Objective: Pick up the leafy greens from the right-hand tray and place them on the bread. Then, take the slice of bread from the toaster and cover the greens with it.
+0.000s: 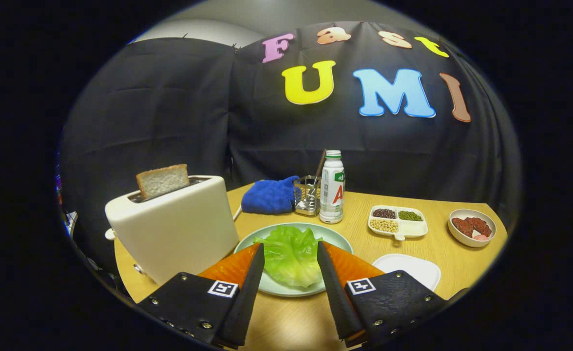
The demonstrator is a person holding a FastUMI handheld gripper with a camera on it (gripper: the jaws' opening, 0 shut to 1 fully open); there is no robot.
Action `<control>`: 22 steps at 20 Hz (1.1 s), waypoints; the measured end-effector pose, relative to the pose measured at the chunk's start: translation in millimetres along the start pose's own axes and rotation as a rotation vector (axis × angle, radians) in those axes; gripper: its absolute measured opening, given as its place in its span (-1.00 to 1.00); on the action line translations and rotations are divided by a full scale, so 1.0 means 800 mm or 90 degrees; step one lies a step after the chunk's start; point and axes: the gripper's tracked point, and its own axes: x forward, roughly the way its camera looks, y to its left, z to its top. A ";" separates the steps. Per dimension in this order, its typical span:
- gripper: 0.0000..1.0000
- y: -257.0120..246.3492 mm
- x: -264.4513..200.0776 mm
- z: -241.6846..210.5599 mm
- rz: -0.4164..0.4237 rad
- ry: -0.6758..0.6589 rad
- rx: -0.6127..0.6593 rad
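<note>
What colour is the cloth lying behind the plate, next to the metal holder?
Bright blue; the cloth shows best in the gripper view, beyond the open gripper.

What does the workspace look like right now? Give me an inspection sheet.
Surface: wooden table, lit.
Job's things: leafy greens lie on the green plate; bread under them cannot be seen. Bread slice stands up out of the white toaster. White tray beside the plate.
Clutter: blue cloth, metal holder, white bottle, divided dish of beans, bowl of reddish pieces.
Grippers: gripper open, fingers either side of the greens, holding nothing.
Cables: a white cord behind the toaster.
Surroundings: black cloth wall.
</note>
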 end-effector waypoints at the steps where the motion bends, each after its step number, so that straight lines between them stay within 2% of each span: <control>1: 0.34 0.012 -0.008 0.007 0.000 -0.017 0.006; 4: 0.34 0.043 -0.028 0.027 -0.015 -0.062 0.015; 10: 0.34 0.094 -0.046 0.061 -0.108 -0.114 0.027; 18: 0.34 0.220 -0.016 0.084 -0.041 -0.123 0.007; 22: 0.34 0.269 0.013 0.090 -0.014 -0.119 -0.031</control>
